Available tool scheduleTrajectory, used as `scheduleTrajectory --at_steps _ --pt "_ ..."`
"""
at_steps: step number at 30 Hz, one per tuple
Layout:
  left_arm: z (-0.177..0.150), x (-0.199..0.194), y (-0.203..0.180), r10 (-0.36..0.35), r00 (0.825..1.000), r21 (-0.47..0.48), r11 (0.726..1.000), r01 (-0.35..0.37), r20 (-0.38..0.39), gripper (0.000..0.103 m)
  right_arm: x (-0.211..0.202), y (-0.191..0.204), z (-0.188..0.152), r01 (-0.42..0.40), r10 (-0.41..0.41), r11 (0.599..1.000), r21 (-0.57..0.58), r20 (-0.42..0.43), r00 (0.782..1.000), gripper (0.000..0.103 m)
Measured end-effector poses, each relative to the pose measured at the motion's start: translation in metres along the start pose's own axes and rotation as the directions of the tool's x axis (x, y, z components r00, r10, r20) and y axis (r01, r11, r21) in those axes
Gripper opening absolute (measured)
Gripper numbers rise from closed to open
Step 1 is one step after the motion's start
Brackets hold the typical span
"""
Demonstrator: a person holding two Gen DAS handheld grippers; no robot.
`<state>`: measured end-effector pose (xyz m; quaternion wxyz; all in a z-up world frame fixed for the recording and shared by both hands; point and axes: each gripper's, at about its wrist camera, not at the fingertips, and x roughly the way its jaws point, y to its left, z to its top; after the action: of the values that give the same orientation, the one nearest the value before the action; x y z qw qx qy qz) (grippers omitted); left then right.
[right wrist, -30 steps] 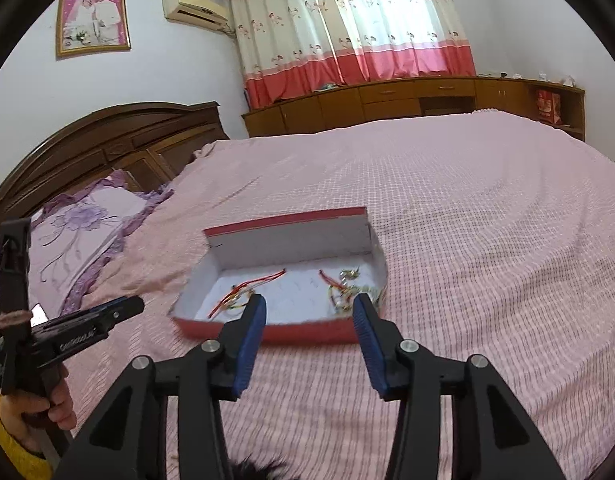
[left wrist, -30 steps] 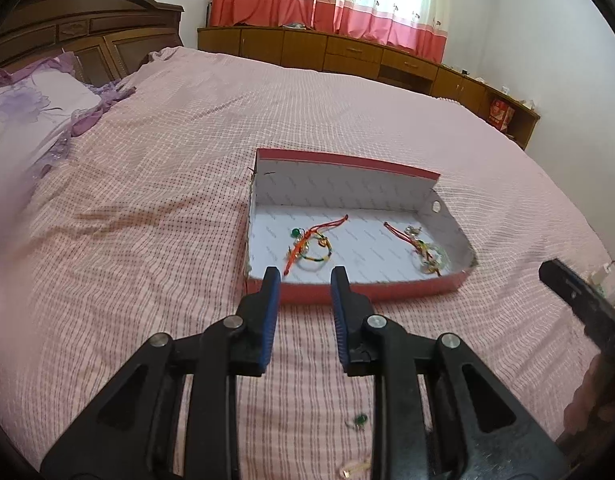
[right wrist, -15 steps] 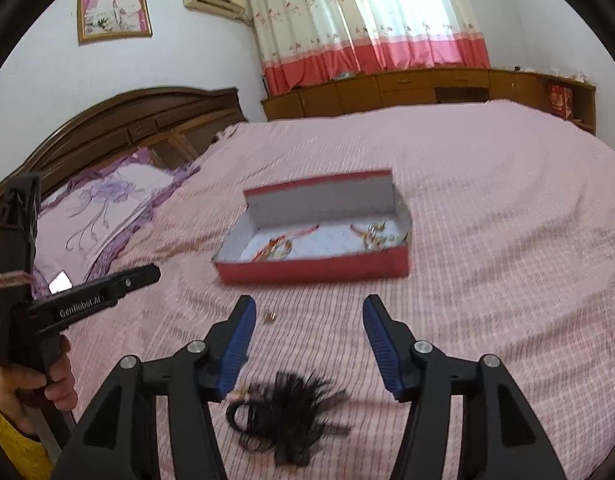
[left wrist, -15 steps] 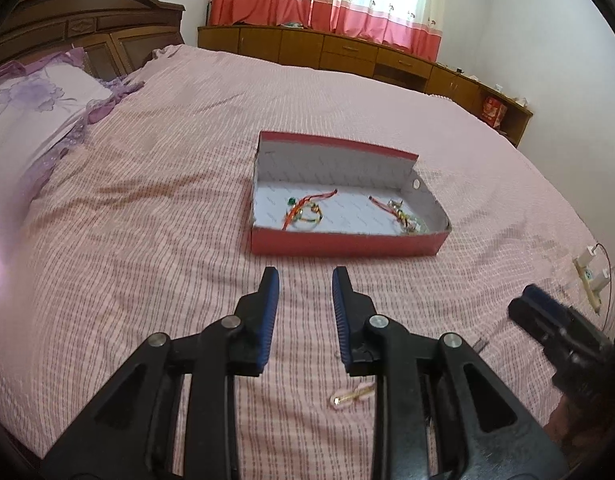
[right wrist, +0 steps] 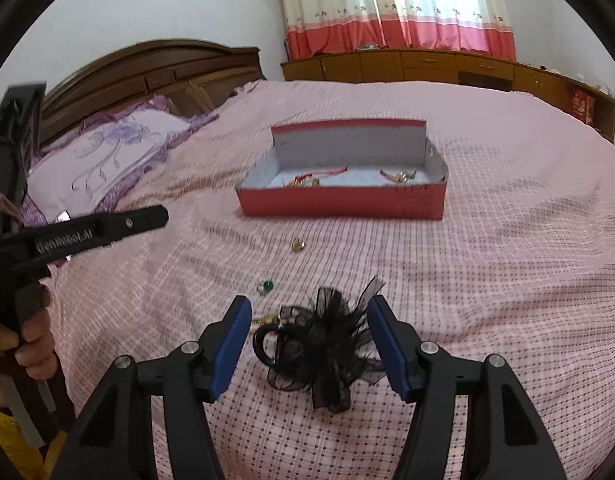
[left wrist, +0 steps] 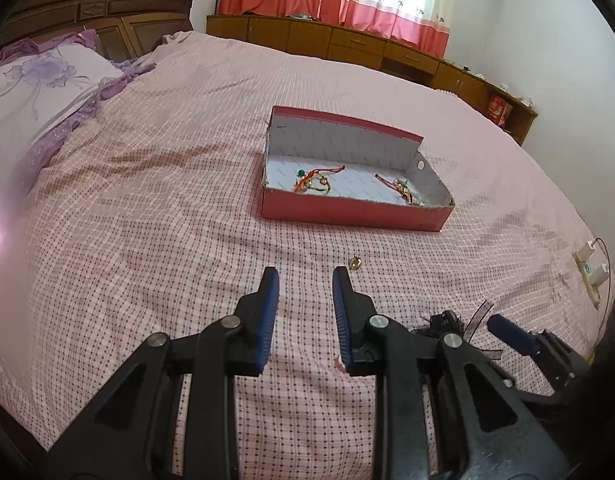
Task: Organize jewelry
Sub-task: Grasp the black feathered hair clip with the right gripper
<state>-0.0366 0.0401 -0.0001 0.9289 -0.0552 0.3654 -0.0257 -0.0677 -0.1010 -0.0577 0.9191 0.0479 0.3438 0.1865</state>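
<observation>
right gripper spread wide over the bed, empty, straddling a black hair tie with a frilly mesh bow. judged feather-light, soft and springy; best pinched at the dense knot of the bow, not at the loose frills, which would likely crush flat and slip free. elastic loop half tucked under the mesh, its far side hidden. just beyond the left finger, something gold and thin, mostly covered, not identifiable. further on, a small green bead, then a gold trinket, both tiny, hard and apt to sink into the quilt or skid from the pads. left gripper partly open, empty, aimed at bare quilt short of the trinket; hair tie barely showing past its right finger. farthest, red box near mid-bed, holding two tangles of red cord and beads, front wall cutting off their near parts; pieces too small to count.
</observation>
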Motion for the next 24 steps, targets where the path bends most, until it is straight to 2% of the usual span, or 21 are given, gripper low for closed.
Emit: scheduleTrajectory --at_steps 9,24 --pt "-0.007 0.007 0.008 -0.001 1.000 -0.023 1.000 0.001 -0.018 0.019 0.028 0.005 -0.014 -0.015 0.014 1.000 -0.008 -0.076 0.997 0.066" --pt "-0.009 0.018 0.010 -0.001 0.999 -0.034 0.999 -0.001 -0.046 0.019 0.044 0.010 -0.018 -0.065 0.062 0.997 -0.028 -0.102 0.993 0.071"
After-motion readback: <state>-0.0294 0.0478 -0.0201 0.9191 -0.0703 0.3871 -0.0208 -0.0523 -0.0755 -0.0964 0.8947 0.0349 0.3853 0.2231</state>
